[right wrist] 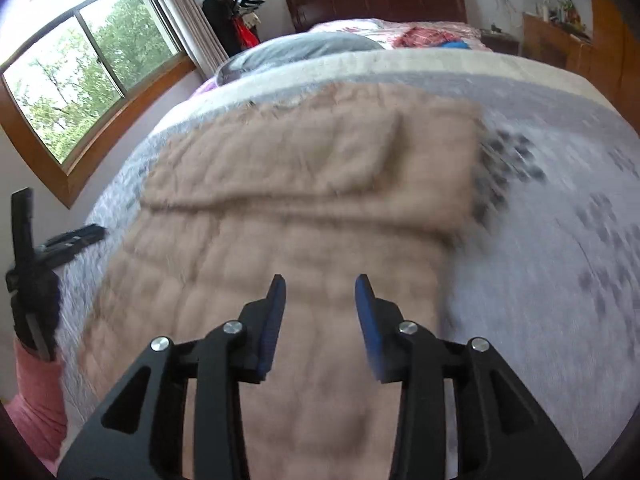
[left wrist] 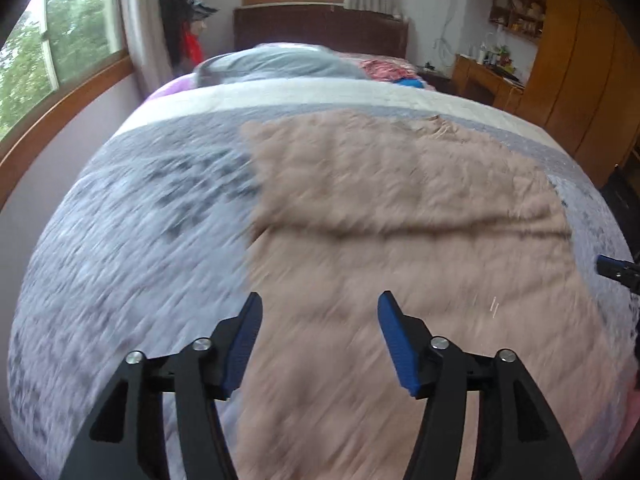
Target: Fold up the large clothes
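Note:
A large beige quilted garment [left wrist: 400,208] lies spread flat on the bed, with a fold line across its middle; the right wrist view shows the same garment [right wrist: 304,184] with its far part doubled over. My left gripper [left wrist: 318,302] hovers above the garment's near left part, jaws apart and nothing between them. My right gripper [right wrist: 320,284] hangs over the garment's near end, jaws parted a smaller way, also empty. Both views are smeared by motion. The right gripper's tip [left wrist: 616,270] shows at the left view's right edge, and the left gripper [right wrist: 60,240] at the right view's left edge.
The bed carries a grey-and-white patterned bedspread [left wrist: 140,240]. A grey pillow [left wrist: 276,64] and red and blue clothes [left wrist: 384,70] lie near the dark headboard [left wrist: 320,28]. Windows line the left wall [right wrist: 80,80]. Wooden cabinets [left wrist: 580,80] stand right. A pink sleeve [right wrist: 36,400] shows low left.

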Available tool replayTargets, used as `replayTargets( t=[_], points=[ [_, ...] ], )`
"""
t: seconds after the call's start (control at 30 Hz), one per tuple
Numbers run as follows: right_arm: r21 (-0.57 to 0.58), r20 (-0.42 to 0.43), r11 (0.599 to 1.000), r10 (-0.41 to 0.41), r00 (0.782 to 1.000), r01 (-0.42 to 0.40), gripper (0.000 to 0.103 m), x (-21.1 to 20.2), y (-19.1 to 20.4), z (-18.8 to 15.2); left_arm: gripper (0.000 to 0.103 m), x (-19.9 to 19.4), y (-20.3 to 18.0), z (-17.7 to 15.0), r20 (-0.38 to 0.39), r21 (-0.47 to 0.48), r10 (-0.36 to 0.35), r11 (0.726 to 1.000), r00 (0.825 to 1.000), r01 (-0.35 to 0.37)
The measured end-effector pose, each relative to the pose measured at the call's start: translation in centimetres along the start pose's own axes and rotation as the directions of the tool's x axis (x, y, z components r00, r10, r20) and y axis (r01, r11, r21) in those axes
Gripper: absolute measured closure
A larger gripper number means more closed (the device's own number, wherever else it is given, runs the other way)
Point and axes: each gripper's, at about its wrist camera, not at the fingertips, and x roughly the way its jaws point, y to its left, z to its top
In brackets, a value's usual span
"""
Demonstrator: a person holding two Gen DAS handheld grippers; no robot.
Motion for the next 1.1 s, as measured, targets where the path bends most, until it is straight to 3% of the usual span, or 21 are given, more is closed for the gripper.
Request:
replayTargets(
  t=[0.23, 0.4, 0.5, 0.67, 0.8, 0.87, 0.93, 1.0, 1.1],
  points=[
    [0.08, -0.012, 0.997, 0.019, 1.0, -0.018, 0.056, -3.9, -2.7, -7.1, 0.04, -3.1, 5.0, -8.3, -0.068, -0.114, 0.035, 0.993, 0.997, -0.043],
    [0.118, -0.057, 0.992, 0.062, 0.996, -0.055, 0.045, -5.4, -3.7, -11.1, 0.037, -4.5, 6.2, -12.7, -0.076, -0.175, -0.011, 0.985, 0.997, -0.002],
    [0.139, -0.071, 0.989, 0.054, 0.996, -0.044, 0.044, -5.5, -4.2, -12.7, 0.037, -4.3, 6.7, -14.4, -0.08, -0.209, -0.08, 0.976, 0.994, 0.062],
    [0.206, -0.096, 0.97, 0.151, 0.984, -0.129, 0.044, -4.7, -5.5, -14.8, 0.036, -3.2, 6.3, -15.8, -0.096, -0.251, -0.165, 0.958, 0.982, 0.137],
    [0.215, -0.098, 0.966, 0.167, 0.981, -0.143, 0.043, -3.8, -5.6, -15.6, 0.037, -3.0, 5.1, -15.9, -0.087, -0.238, -0.192, 0.957, 0.978, 0.166],
    [0.209, -0.085, 0.967, 0.169, 0.982, -0.148, 0.048, -3.8, -5.5, -15.7, 0.044, -2.7, 4.8, -16.0, -0.086, -0.243, -0.172, 0.959, 0.981, 0.146],
    [0.21, -0.087, 0.962, 0.196, 0.977, -0.174, 0.071, -3.6, -5.4, -15.9, 0.057, -2.7, 4.7, -16.1, -0.082, -0.259, -0.158, 0.957, 0.984, 0.132],
    [0.21, -0.09, 0.958, 0.219, 0.972, -0.196, 0.081, -3.4, -5.1, -16.3, 0.079, -2.9, 4.9, -16.1, -0.077, -0.28, -0.168, 0.95, 0.983, 0.14],
    [0.203, -0.071, 0.954, 0.238, 0.969, -0.22, 0.09, -3.8, -4.7, -16.5, 0.087, -3.4, 5.3, -16.2, -0.055, -0.32, -0.222, 0.927, 0.973, 0.194]
  ],
)
